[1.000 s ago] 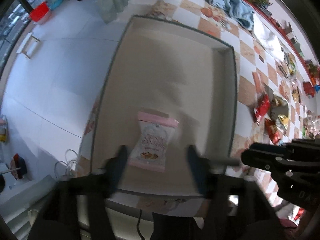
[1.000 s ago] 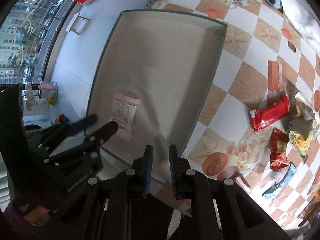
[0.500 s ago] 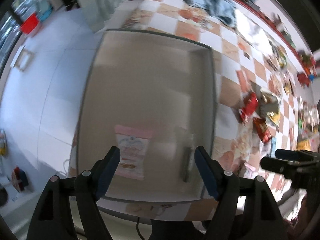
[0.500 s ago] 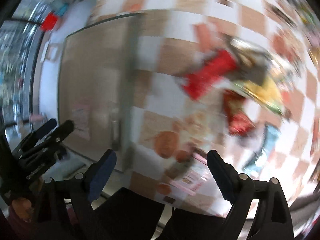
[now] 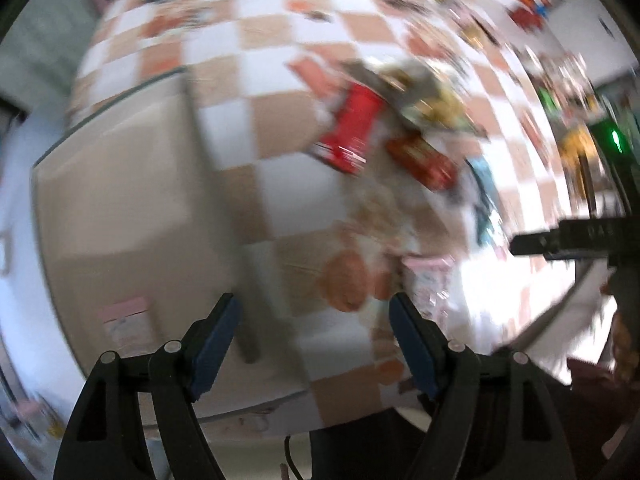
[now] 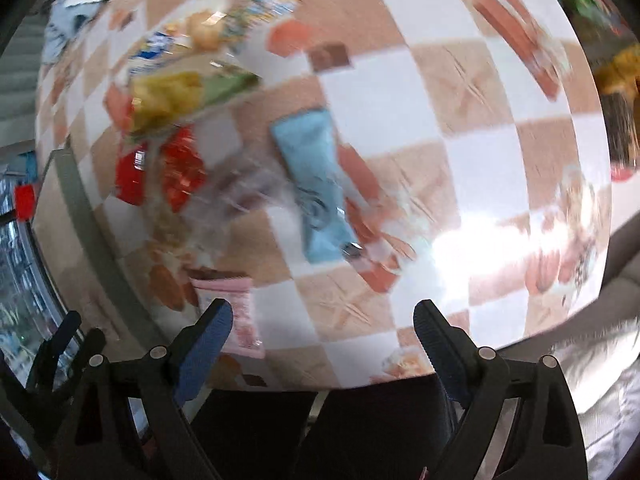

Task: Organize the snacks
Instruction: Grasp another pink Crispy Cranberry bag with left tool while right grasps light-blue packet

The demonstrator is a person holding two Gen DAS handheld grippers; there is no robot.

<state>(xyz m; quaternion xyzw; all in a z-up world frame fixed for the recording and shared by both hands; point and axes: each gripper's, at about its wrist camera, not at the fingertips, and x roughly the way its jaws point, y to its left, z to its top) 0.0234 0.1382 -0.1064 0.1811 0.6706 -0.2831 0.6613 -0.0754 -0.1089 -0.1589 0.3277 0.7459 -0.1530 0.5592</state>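
My left gripper (image 5: 316, 332) is open and empty above the checked tablecloth, right of the beige tray (image 5: 120, 200). One pink snack packet (image 5: 126, 322) lies in the tray's near corner. A second pink packet (image 5: 428, 280) lies on the cloth by my right finger. A red packet (image 5: 352, 126) and another red packet (image 5: 424, 160) lie further off. My right gripper (image 6: 320, 330) is open and empty over the cloth. A light blue packet (image 6: 316, 184) lies ahead of it, and the pink packet (image 6: 236, 312) lies by its left finger. Both views are blurred.
A yellow and green packet (image 6: 172, 96) and red packets (image 6: 160, 168) lie at the left in the right wrist view. More snacks (image 5: 560, 80) crowd the far right of the cloth. The right gripper's body (image 5: 576, 236) shows at the right edge of the left wrist view.
Both grippers have swung right, away from the tray and over the checked cloth with the loose snacks. The right gripper, shut a second ago, is open now. The pink packet stays in the tray.
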